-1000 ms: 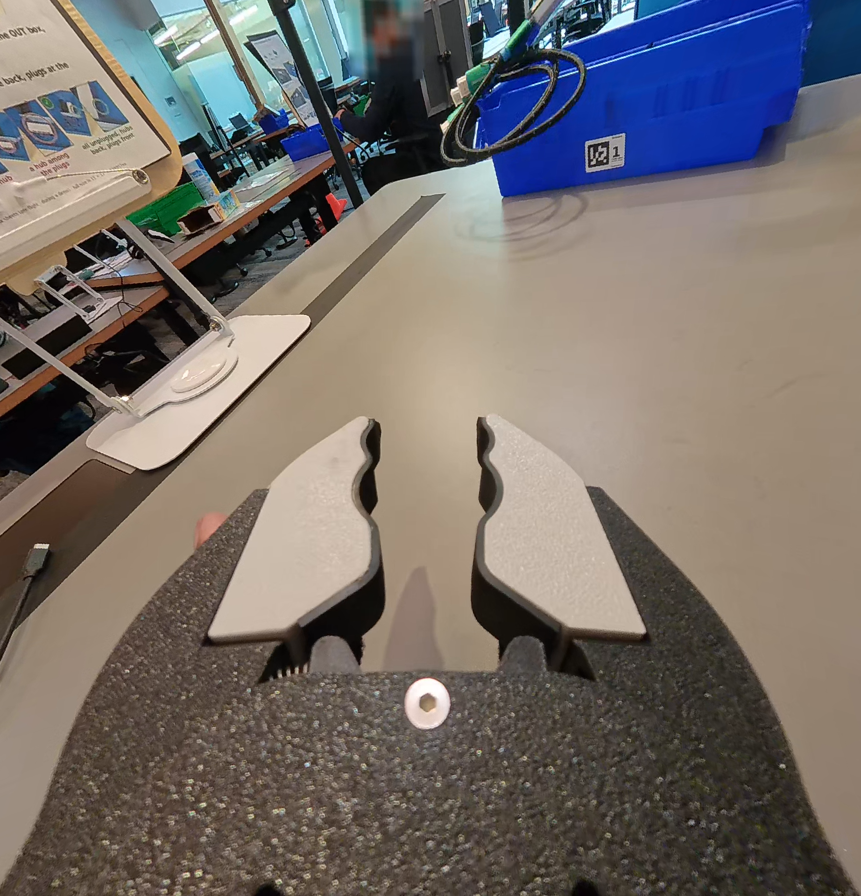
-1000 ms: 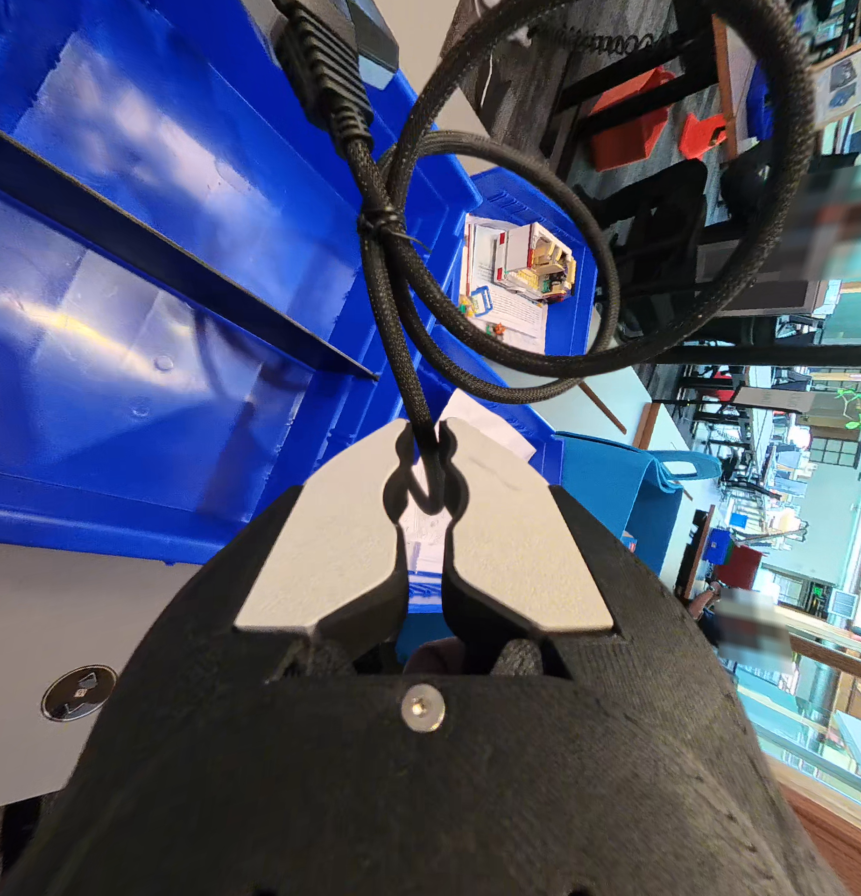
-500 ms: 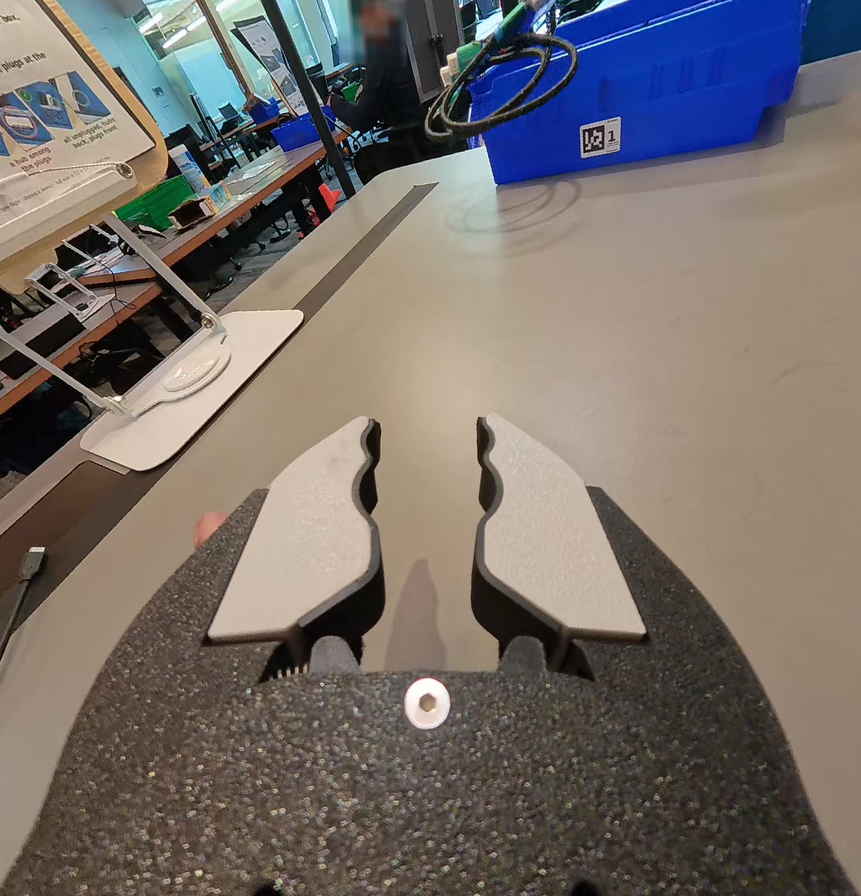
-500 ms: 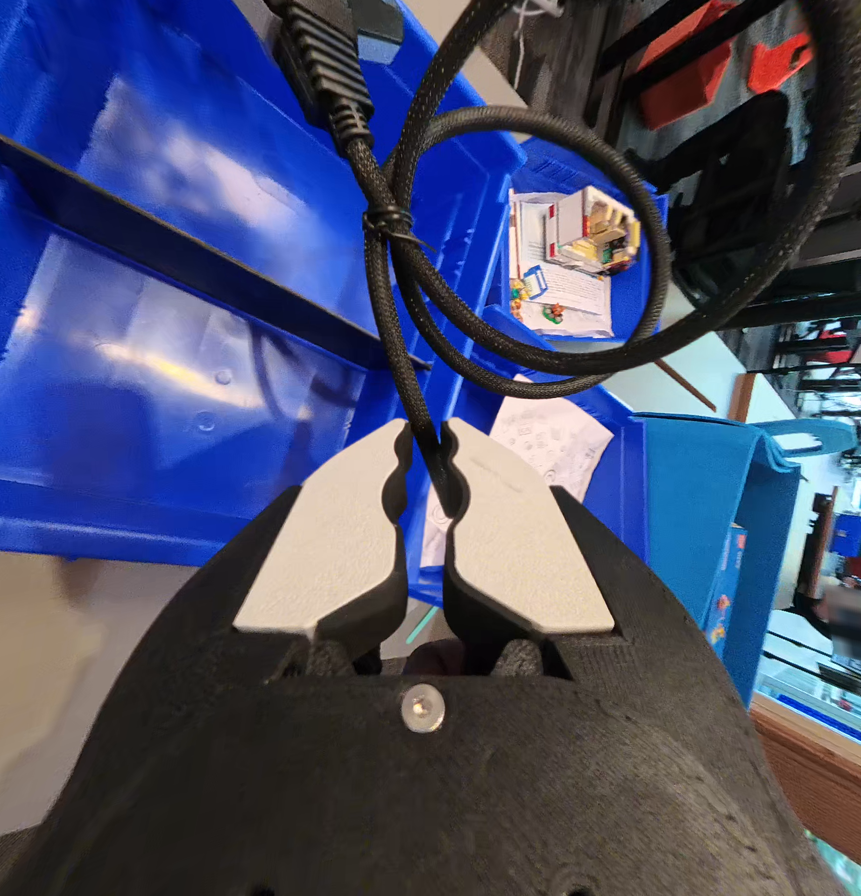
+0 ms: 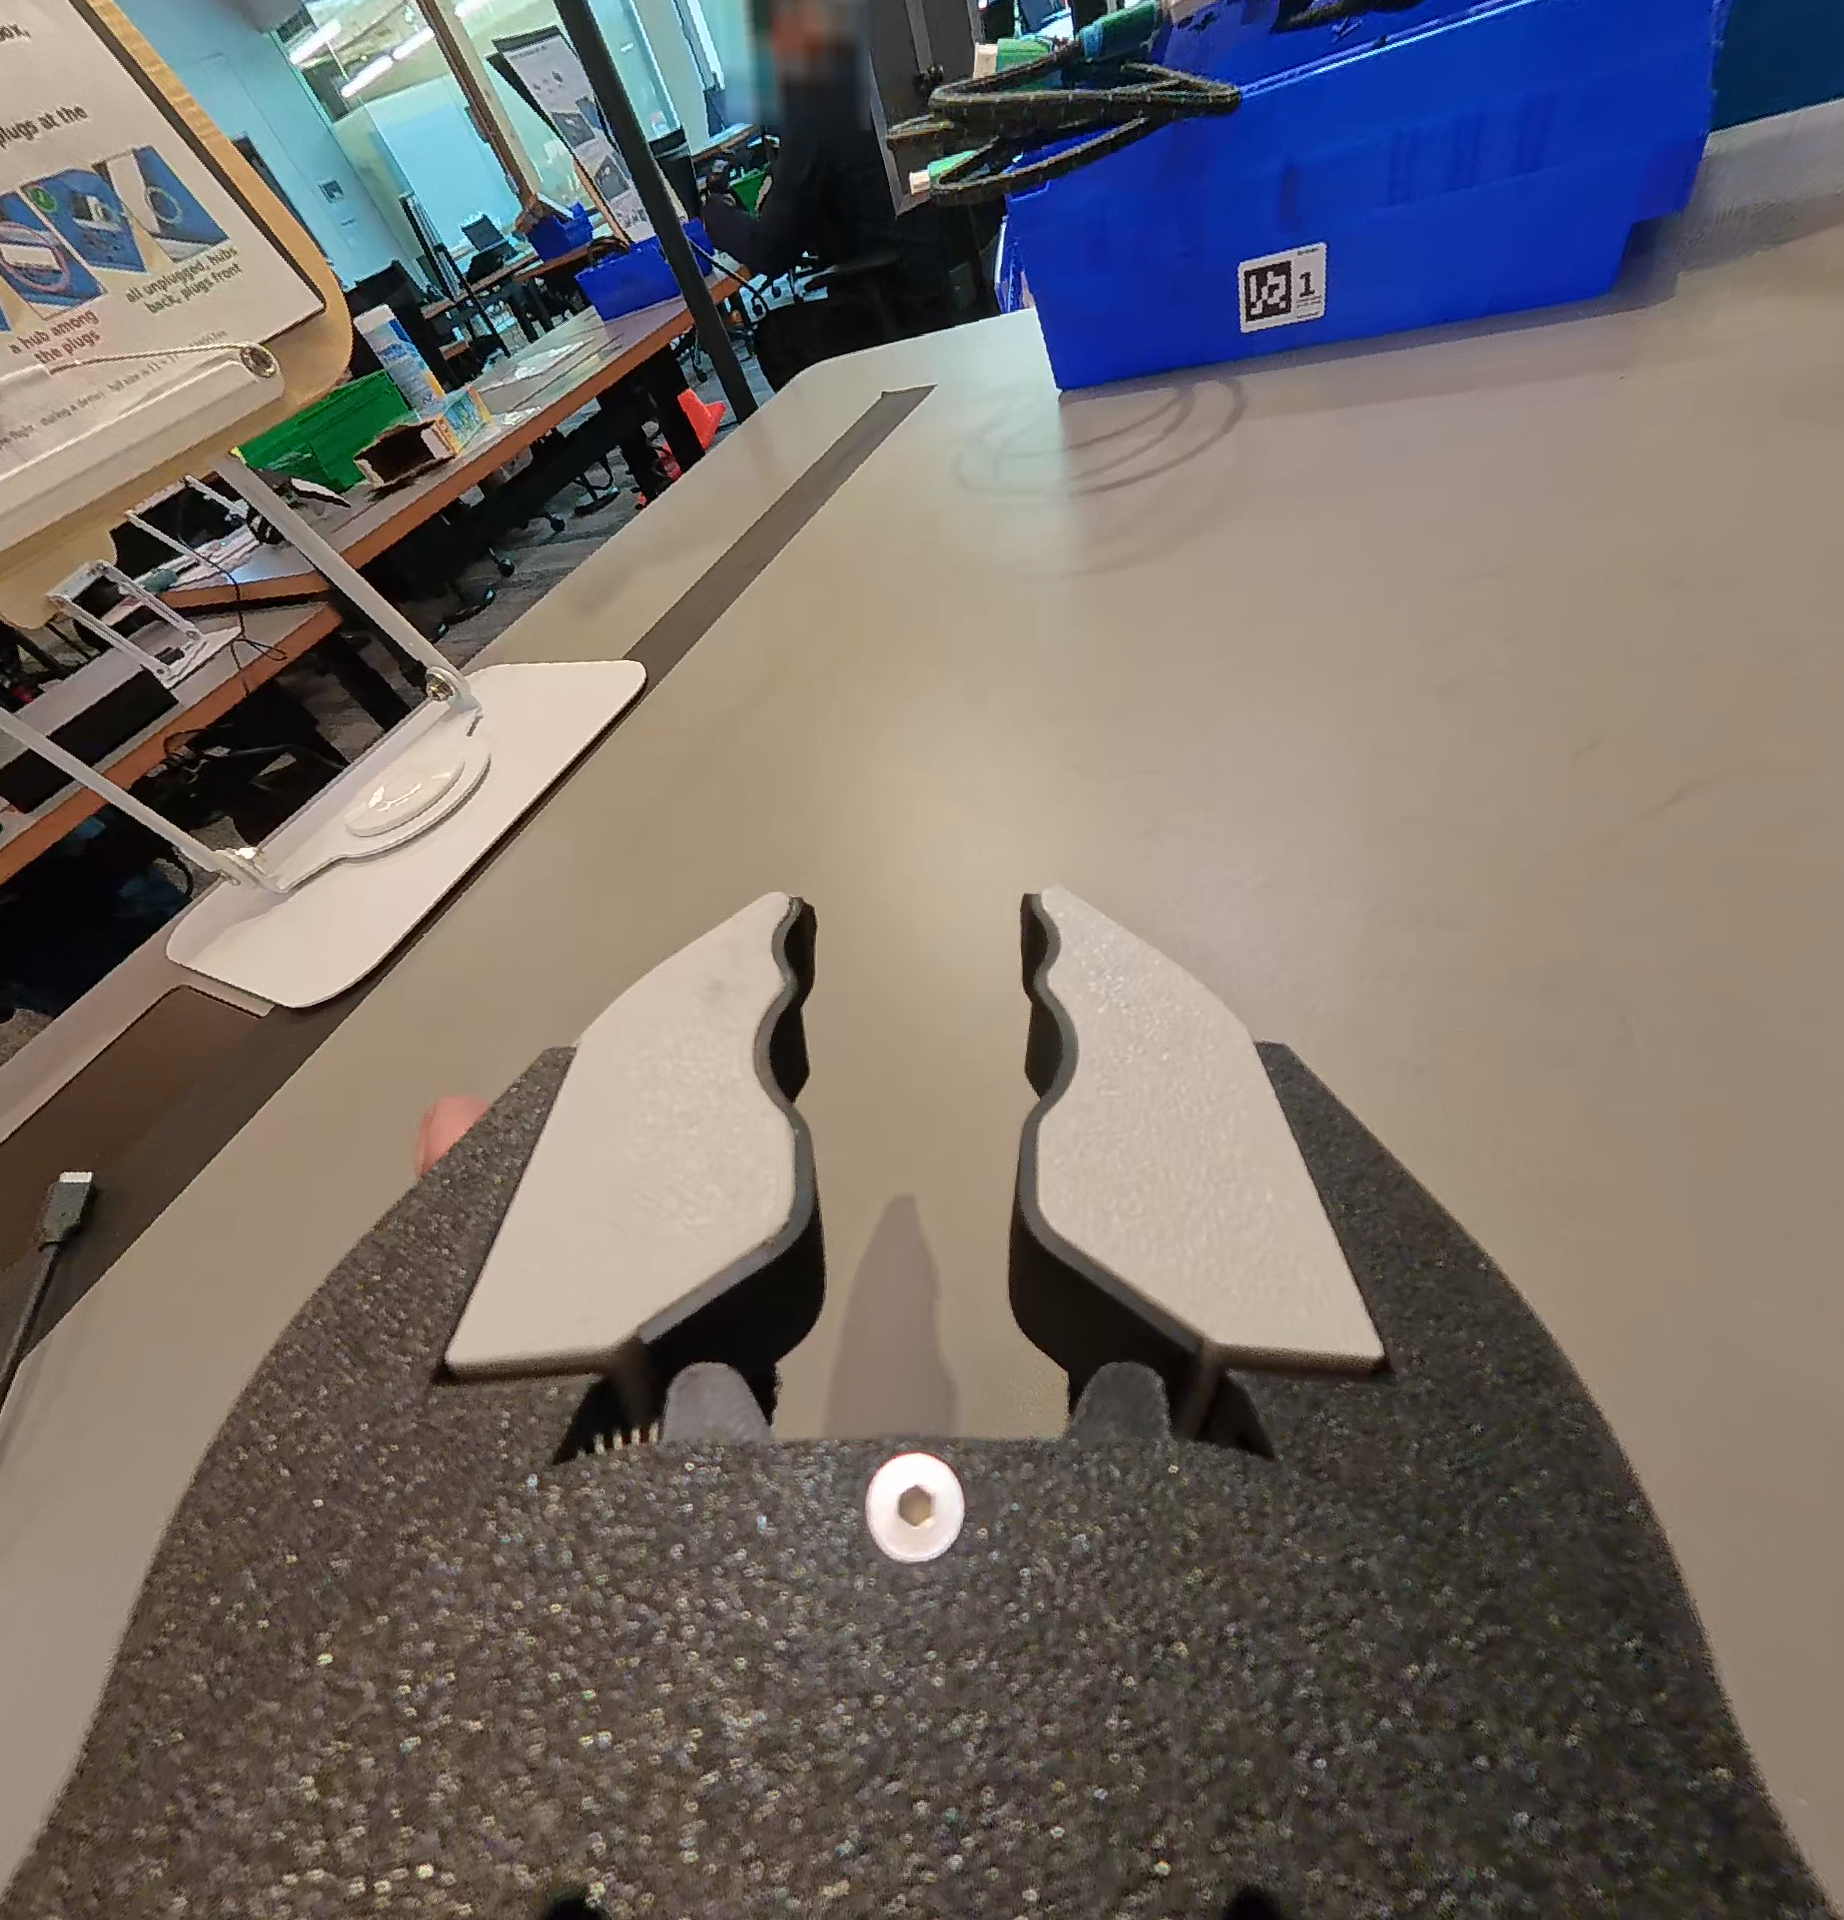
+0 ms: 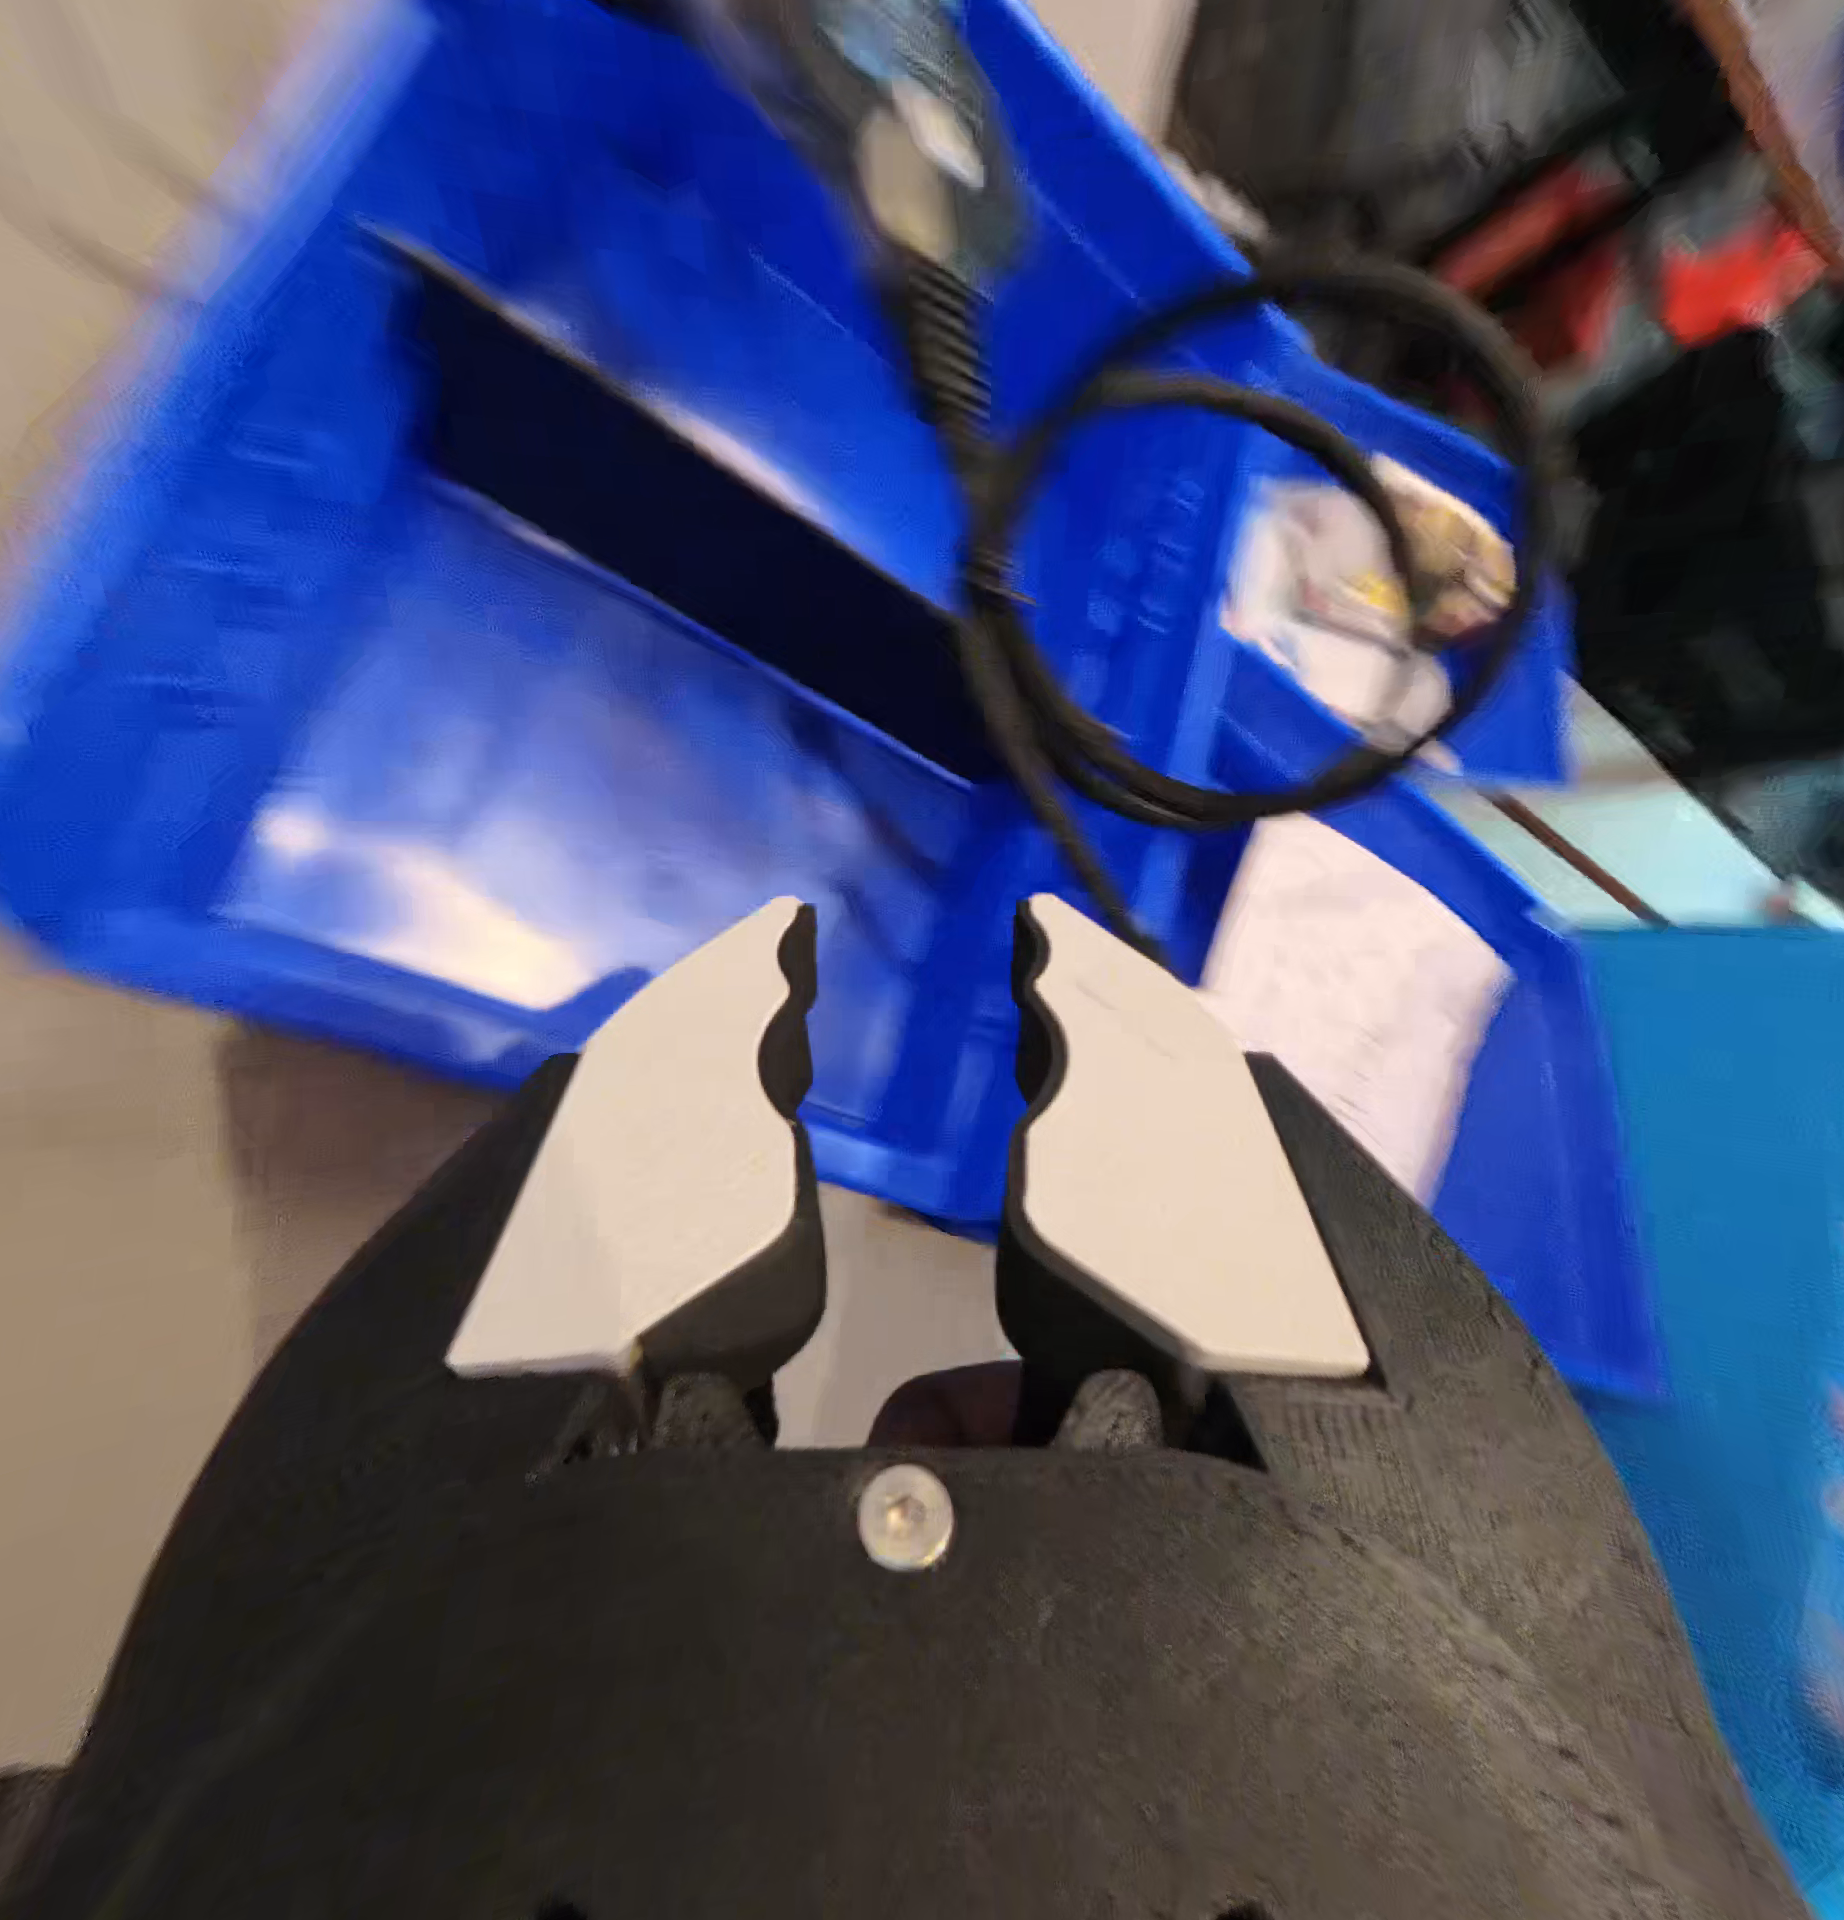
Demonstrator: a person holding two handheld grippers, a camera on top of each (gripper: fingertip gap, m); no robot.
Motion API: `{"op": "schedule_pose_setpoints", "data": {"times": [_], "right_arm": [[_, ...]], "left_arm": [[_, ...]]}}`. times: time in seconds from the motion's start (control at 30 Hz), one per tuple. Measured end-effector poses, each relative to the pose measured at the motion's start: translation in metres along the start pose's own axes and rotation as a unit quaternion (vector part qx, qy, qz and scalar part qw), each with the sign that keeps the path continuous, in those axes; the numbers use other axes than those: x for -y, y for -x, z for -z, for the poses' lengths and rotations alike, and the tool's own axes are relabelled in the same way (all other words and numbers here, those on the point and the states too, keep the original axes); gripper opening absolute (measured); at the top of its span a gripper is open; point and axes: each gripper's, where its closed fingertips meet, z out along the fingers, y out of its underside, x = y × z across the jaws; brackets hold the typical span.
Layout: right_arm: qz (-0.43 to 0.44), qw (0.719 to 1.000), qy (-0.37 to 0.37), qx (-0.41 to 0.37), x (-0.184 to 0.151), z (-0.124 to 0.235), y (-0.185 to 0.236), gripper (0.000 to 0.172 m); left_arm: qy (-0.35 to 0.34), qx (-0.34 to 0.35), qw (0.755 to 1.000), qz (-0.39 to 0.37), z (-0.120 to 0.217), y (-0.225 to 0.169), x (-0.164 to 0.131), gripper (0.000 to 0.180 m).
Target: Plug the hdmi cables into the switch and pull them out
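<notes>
My left gripper is open and empty, low over the grey table. My right gripper is open with nothing between its pads, above a blue bin. This view is blurred by motion. A coiled black braided HDMI cable with its plug hangs over the bin. One strand runs down behind my right fingertip. In the left wrist view the cable coil lies across the top of the blue bin at the far side. No switch shows.
A black divider crosses the bin, with white paper beside it. A white stand base carries an instruction board at the left. A loose black plug lies at the table's left edge. A person sits at desks far behind. Tip to tip, the grippers are about 55 centimetres apart. It is some 30 centimetres from my left tips to the loose black plug.
My right gripper was shut on the black cable; its jaws have opened and the cable has left the grasp and dropped away toward the bin. The left gripper stays open and empty.
</notes>
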Motion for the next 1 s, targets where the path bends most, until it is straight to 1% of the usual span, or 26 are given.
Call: {"op": "schedule_pose_setpoints", "data": {"times": [0.03,0.1,0.13,0.17,0.2,0.23,0.27,0.3,0.33,0.37,0.5,0.67,0.9,1.0], "right_arm": [[-0.007,0.998,-0.036,0.055,0.007,0.006,0.031,0.039],[-0.045,0.981,-0.094,0.166,0.022,0.015,0.096,0.049],[-0.064,0.972,-0.108,0.2,0.028,0.017,0.123,0.053],[-0.079,0.969,-0.106,0.209,0.03,0.015,0.142,0.057],[-0.088,0.973,-0.096,0.193,0.031,0.008,0.153,0.057],[-0.094,0.978,-0.093,0.16,0.033,0.001,0.158,0.06],[-0.092,0.983,-0.102,0.125,0.038,-0.004,0.16,0.057],[-0.086,0.986,-0.112,0.085,0.043,-0.007,0.159,0.041],[-0.075,0.989,-0.118,0.043,0.048,-0.011,0.156,0.015],[-0.057,0.99,-0.129,0.026,0.055,-0.012,0.161,0.013],[-0.004,0.989,-0.144,-0.028,0.081,-0.015,0.182,0.014],[0.005,0.986,-0.167,-0.007,0.101,-0.008,0.212,0.016],[0.015,0.981,-0.189,0.027,0.105,0.01,0.244,0.015],[0.021,0.982,-0.188,0.03,0.104,0.016,0.253,0.015]], "left_arm": [[0.002,-0.002,1.0,0.001,-0.001,0.0,0.0,0.039],[0.009,-0.005,1.0,-0.001,-0.002,-0.001,-0.002,0.039],[0.013,-0.006,1.0,-0.004,-0.003,-0.002,-0.003,0.039],[0.016,-0.006,1.0,-0.008,-0.004,-0.003,-0.004,0.039],[0.018,-0.006,1.0,-0.013,-0.004,-0.004,-0.004,0.039],[0.02,-0.005,1.0,-0.018,-0.005,-0.005,-0.005,0.039],[0.02,-0.004,1.0,-0.022,-0.005,-0.006,-0.005,0.039],[0.021,-0.003,0.999,-0.025,-0.005,-0.006,-0.005,0.039],[0.021,-0.003,0.999,-0.026,-0.005,-0.006,-0.005,0.039],[0.022,-0.003,0.999,-0.027,-0.005,-0.007,-0.005,0.039],[0.02,-0.002,0.999,-0.025,-0.004,-0.006,-0.005,0.039],[0.02,-0.004,0.999,-0.025,-0.004,-0.007,-0.005,0.039],[0.024,-0.007,0.999,-0.026,-0.005,-0.007,-0.006,0.039],[0.024,-0.007,0.999,-0.026,-0.005,-0.007,-0.006,0.039]]}}
